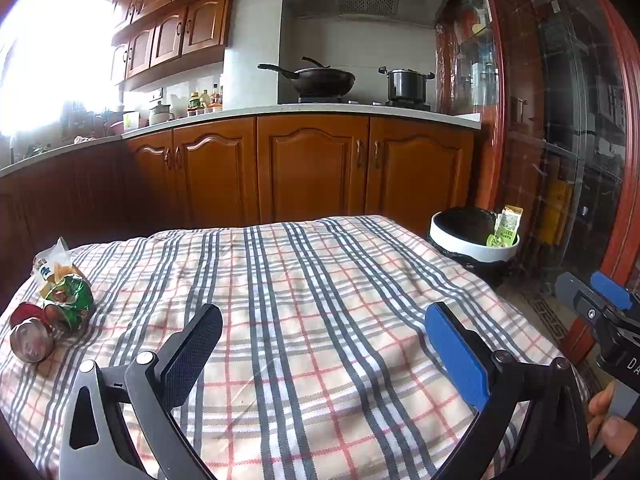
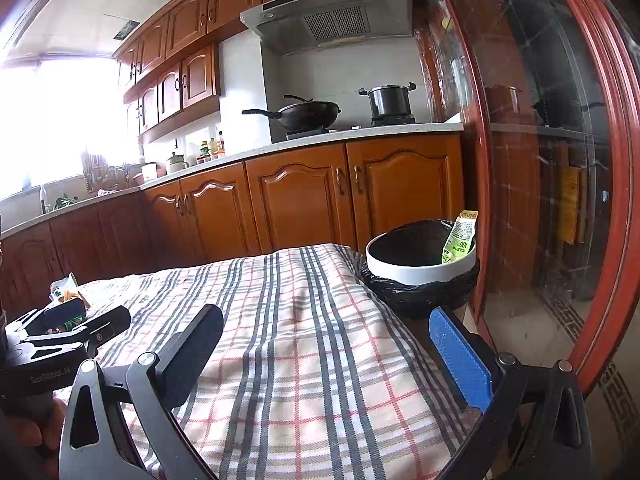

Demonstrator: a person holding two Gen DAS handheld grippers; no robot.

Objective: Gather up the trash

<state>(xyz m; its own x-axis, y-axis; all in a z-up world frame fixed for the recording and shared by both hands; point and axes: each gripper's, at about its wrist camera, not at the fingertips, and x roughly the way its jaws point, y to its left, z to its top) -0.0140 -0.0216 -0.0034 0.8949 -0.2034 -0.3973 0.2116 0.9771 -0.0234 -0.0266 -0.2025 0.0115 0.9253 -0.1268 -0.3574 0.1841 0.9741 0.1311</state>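
Left gripper [image 1: 324,344]: fingers spread wide, nothing between them, hanging above the checked cloth [image 1: 304,320]. Right gripper [image 2: 326,354]: fingers likewise wide apart and empty, over the cloth's right edge.

Trash remaining: a small heap ahead and well to the left of the left gripper, made of a crushed red can [image 1: 30,334], a crumpled green wrapper [image 1: 70,300] and a pale torn packet [image 1: 52,264] on top, all touching. Ahead and to the right of both tools stands the bin [image 1: 472,240], white rim over a black liner, beyond the cloth's far right corner. 1 green-yellow sachet [image 1: 505,226] leans inside against the rim (half in, top poking above it).

Risks, as judgement:
- The 3 heaped pieces overlap; closing on 1 could drag or scatter the others, and the can, lying on its side, may roll off the near left edge.
- The cloth is soft and wrinkled; a low approach could pinch fabric along with the wrapper.
- The leaning sachet could tip out if the rim gets knocked.

Hard to make out:
- In the right wrist view the left gripper blocks most of the heap.
- Bin depth and contents are lost in the dark liner.
- The window glare washes out the far left counter [image 1: 60,152].
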